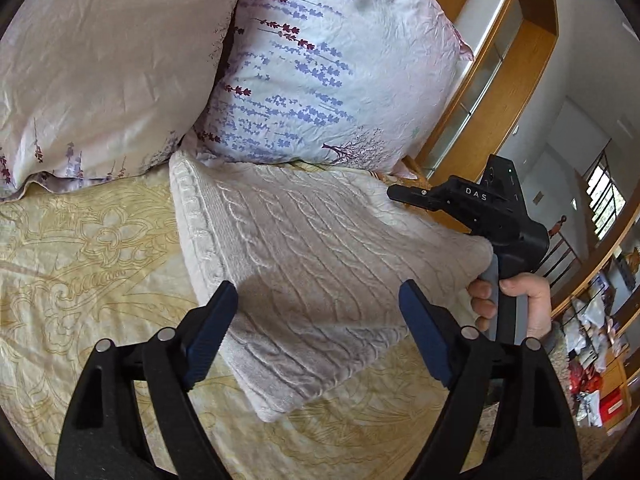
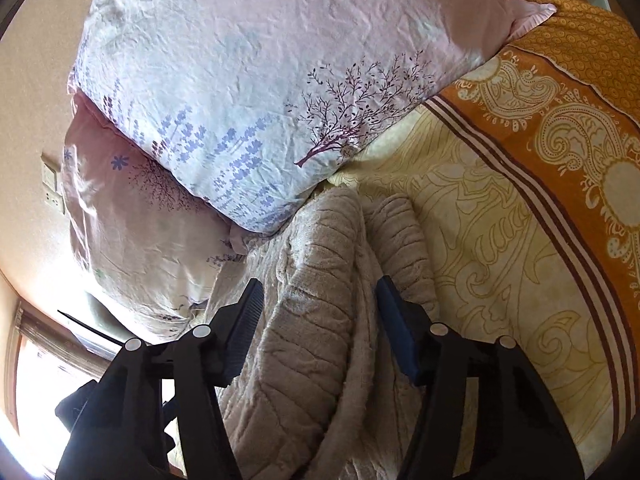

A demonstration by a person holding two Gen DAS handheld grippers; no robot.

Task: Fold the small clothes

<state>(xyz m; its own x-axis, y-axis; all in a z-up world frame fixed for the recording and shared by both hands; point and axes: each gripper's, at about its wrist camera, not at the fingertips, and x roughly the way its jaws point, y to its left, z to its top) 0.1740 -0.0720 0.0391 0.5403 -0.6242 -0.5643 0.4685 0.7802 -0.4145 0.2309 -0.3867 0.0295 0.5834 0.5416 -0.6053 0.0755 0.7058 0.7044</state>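
Observation:
A folded cream cable-knit garment (image 1: 304, 264) lies on the yellow patterned bedsheet (image 1: 80, 264), its far edge against the pillows. My left gripper (image 1: 316, 300) is open just above the garment's near part, one finger on each side. In the left wrist view the right gripper's black body (image 1: 492, 216) is at the garment's right edge, held by a hand (image 1: 520, 304). In the right wrist view the right gripper (image 2: 320, 300) is open, its jaws astride a raised fold of the garment (image 2: 320, 320). Neither gripper holds anything.
Two floral pillows (image 1: 320, 72) (image 1: 100, 64) lean at the head of the bed, touching the garment's far edge. An orange patterned blanket (image 2: 568, 120) lies along the bed's side. A wooden frame (image 1: 500, 80) and shelves with clutter (image 1: 592, 340) stand to the right.

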